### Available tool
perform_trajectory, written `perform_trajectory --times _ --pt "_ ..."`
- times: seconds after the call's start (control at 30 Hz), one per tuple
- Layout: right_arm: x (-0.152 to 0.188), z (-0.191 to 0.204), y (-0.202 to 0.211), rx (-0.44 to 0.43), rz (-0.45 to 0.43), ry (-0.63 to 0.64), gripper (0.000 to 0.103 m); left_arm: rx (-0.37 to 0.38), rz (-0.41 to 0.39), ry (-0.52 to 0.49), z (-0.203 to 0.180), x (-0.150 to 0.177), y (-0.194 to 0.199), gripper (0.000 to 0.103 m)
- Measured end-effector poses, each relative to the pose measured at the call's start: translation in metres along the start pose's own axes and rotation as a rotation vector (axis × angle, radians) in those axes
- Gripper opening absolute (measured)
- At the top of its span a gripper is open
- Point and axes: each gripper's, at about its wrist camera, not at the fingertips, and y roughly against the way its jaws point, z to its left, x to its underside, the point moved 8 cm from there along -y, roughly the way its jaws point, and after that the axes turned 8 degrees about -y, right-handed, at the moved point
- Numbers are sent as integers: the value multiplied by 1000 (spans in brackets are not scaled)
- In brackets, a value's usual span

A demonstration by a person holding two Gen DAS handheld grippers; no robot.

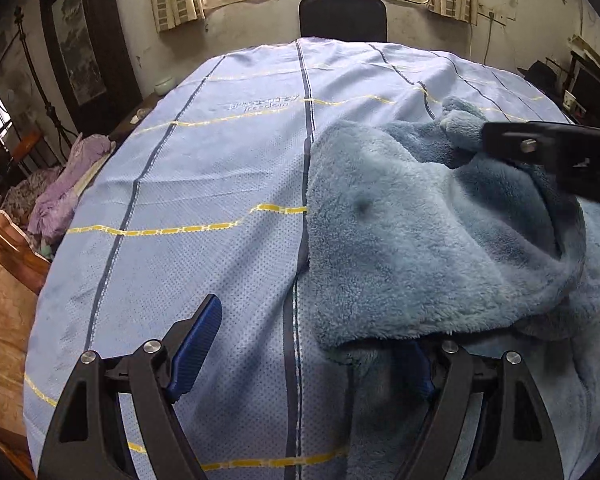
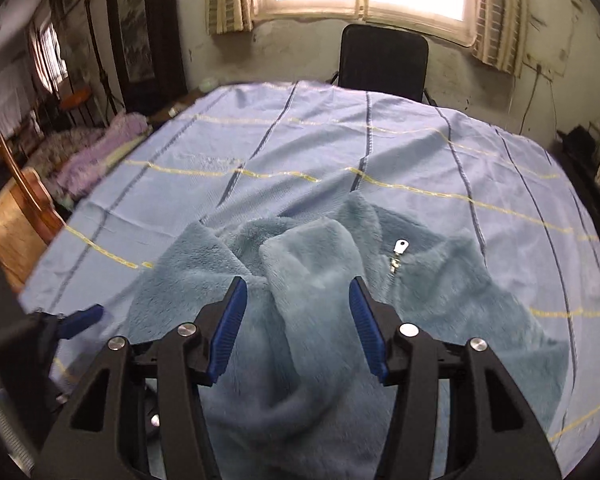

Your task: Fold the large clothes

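Low over the fleece jacket, both grippers' jaws gape wide.

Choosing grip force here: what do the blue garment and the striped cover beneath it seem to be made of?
The blue garment looks like plush fleece: thick, fuzzy, matte pile, soft rounded folds, with a shiny metal zipper pull. The striped cover looks like thin woven or knitted cloth, flat, with a fine dotted texture and shallow wrinkles. The exact fibre cannot be told for either.
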Motion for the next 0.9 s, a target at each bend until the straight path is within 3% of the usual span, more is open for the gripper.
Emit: perform_trajectory --times 0.13,0.17,0.2,0.23,0.4,0.53,0.63,0.67,0.77,0.83,0.9 --pt "-3 1 -32 87 41 40 52 -15 -10 -16 -2 -2 0 81" --pt "-5 -1 -37 90 49 30 39 -15 -11 -17 -3 -2 1 80" --pt "-6 -4 -39 83 53 11 12 -11 -13 -19 -3 -2 1 78" --pt "-8 -9 -39 60 58 -24 10 -5 -14 -20 -4 -2 2 74" --pt "-16 -54 27 -135 -71 -273 10 -1 -21 -27 -8 1 6 62" --pt "19 -118 72 -158 -121 -426 10 -31 -24 -48 -12 2 9 61" --pt "61 -159 65 -135 -53 -506 13 -74 -34 -81 -16 3 10 62" --pt "71 -166 60 -141 -28 -530 16 -92 -41 -94 -17 3 11 62" --pt "97 -185 42 -233 33 -675 47 -107 -53 -107 -18 3 12 63" --pt "99 -189 38 -288 27 -729 48 -100 -55 -99 -16 2 11 64" --pt "94 -186 37 -281 15 -713 47 -70 -56 -67 -11 1 11 59"
